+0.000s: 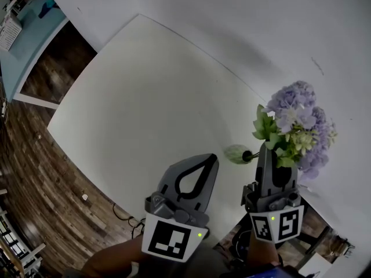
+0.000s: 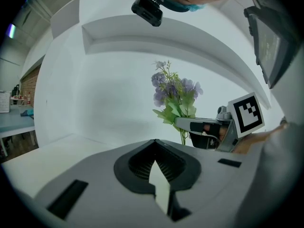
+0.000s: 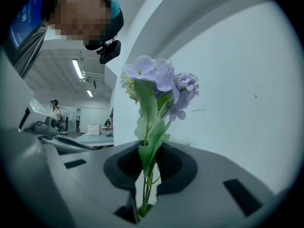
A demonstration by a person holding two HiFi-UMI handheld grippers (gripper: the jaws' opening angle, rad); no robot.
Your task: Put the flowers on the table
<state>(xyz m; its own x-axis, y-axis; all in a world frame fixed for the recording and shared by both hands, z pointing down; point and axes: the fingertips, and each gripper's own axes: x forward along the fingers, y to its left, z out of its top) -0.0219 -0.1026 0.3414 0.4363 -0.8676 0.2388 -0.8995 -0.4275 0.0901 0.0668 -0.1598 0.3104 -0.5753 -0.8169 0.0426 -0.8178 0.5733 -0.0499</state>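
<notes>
My right gripper point(image 1: 265, 150) has its fingers point(image 3: 190, 175) clamped on the flowers' point(image 1: 295, 123) stems by the desk point(image 1: 145, 97); my left gripper's point(image 1: 210, 160) fingers sit together, empty.

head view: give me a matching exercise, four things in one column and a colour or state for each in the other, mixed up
Things:
1. flowers
2. left claw
3. table
4. floor

Colour or state:
a. white
b. dark wood planks
c. shut, nothing held
d. lilac blooms, stems gripped by the right claw

Pairs: 1-d, 2-c, 3-a, 4-b
</notes>
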